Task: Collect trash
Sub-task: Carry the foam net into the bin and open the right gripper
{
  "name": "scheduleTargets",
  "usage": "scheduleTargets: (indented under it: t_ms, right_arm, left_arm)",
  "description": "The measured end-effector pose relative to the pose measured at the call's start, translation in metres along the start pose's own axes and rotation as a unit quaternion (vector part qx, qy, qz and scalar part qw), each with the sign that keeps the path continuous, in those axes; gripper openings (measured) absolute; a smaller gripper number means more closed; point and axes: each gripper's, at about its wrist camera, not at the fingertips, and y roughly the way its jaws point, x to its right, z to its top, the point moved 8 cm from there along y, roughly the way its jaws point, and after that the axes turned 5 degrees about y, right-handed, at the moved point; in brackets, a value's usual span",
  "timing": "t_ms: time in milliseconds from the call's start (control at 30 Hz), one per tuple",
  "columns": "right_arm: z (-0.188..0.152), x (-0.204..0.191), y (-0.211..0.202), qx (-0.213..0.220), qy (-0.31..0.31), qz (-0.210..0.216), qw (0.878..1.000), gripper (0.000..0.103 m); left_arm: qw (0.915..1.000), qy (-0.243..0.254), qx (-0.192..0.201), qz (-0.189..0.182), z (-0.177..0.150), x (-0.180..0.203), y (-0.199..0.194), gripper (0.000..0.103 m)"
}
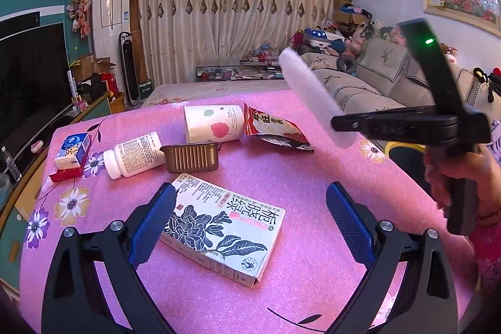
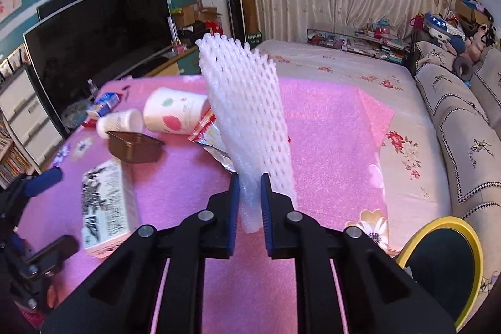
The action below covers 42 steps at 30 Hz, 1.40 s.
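My right gripper [image 2: 249, 193] is shut on a white foam fruit net [image 2: 247, 108] and holds it up above the pink table cover [image 2: 328, 127]; the net also shows in the left wrist view [image 1: 313, 93], held high at the right. My left gripper [image 1: 247, 208] is open, low over a white carton with a dark flower print [image 1: 225, 224], its left finger beside the carton's left edge. Farther back lie a paper cup on its side [image 1: 214, 122], a red snack bag [image 1: 275, 129], a brown plastic tray [image 1: 191, 157], a white pill bottle [image 1: 133, 154] and a tissue pack [image 1: 73, 149].
A yellow-rimmed dark bin [image 2: 444, 259] stands at the table's right edge, below the right gripper. A sofa [image 2: 463, 121] runs along the right. A television [image 2: 97, 46] stands to the left. The table's left edge drops off beside the tissue pack.
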Motion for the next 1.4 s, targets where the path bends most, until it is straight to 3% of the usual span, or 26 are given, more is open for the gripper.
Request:
scheduleTargets:
  t_ms: [133,300,567,733,1000,1133,1400]
  right_arm:
    - [-0.004,0.011,-0.035,0.027,0.020,0.005,0.999,0.013]
    - [-0.026,0.066,-0.070,0.043,0.072,-0.035,0.996,0.013]
    - [-0.094,0.180,-0.077,0.011,0.181,-0.128,0.975,0.013]
    - [-0.128,0.225,-0.066,-0.017,0.215,-0.178,0.960,0.013]
    - [-0.162,0.251,-0.047,-0.049,0.243,-0.209,0.946,0.019]
    - [-0.163,0.255,-0.052,-0.043,0.247,-0.225,0.942,0.042]
    - [-0.155,0.245,-0.054,-0.035,0.241,-0.216,0.946,0.042]
  left_arm:
    - [1.0000,0.000,0.000,0.000,0.000,0.000,0.000,0.095]
    - [0.9999,-0.007,-0.001,-0.011,-0.001,0.000,0.000,0.095]
    - [0.9999,-0.011,-0.005,-0.009,-0.002,-0.002,0.001,0.095]
    - [0.9999,-0.006,-0.009,-0.005,-0.003,-0.002,0.004,0.095]
    - [0.9996,-0.016,-0.022,0.001,-0.007,-0.011,0.010,0.095]
    - [0.9992,-0.022,-0.032,0.003,-0.010,-0.013,0.015,0.095]
    - [0.9926,-0.048,-0.091,0.064,-0.018,-0.017,0.040,0.095]
